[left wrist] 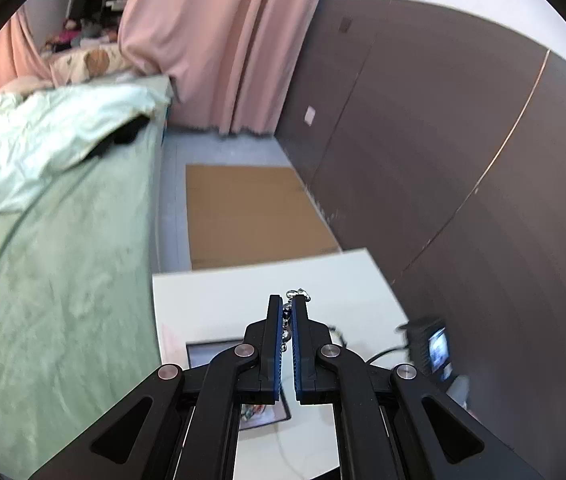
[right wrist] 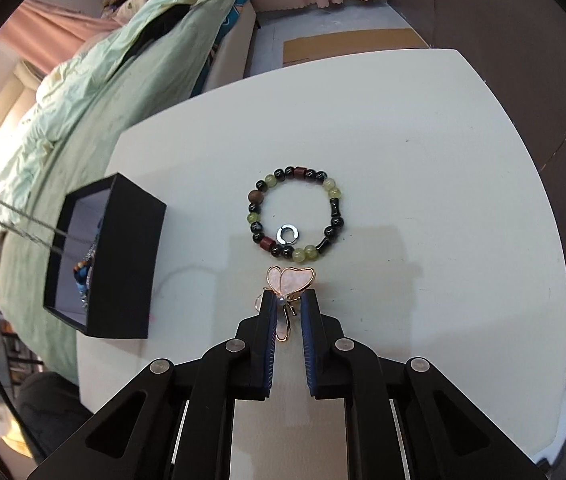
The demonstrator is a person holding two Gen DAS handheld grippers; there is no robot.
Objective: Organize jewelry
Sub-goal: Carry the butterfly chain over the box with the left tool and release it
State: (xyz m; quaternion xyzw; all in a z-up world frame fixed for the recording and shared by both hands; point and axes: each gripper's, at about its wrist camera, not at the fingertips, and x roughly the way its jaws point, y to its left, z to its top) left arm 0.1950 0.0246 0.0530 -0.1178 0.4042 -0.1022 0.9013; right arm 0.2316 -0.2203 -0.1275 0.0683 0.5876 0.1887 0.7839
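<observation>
My left gripper [left wrist: 288, 300] is shut on a silver chain necklace [left wrist: 297, 295], its clasp poking out past the fingertips, held above the white table [left wrist: 219, 300]. In the right wrist view the chain [right wrist: 15, 229] hangs taut from the left into the open black jewelry box [right wrist: 121, 264]. My right gripper [right wrist: 288, 295] is shut on a pink butterfly brooch [right wrist: 289, 280] low over the table [right wrist: 423, 152]. A beaded bracelet [right wrist: 296, 213] of green, black and brown beads lies ahead, with a small silver ring [right wrist: 288, 234] inside it.
A bed with green bedding [left wrist: 55, 240] runs along the table's left side. A cardboard sheet [left wrist: 251, 216] lies on the floor beyond the table. A dark wall [left wrist: 463, 160] stands on the right. A small device with cables [left wrist: 435, 346] sits at the table's right edge.
</observation>
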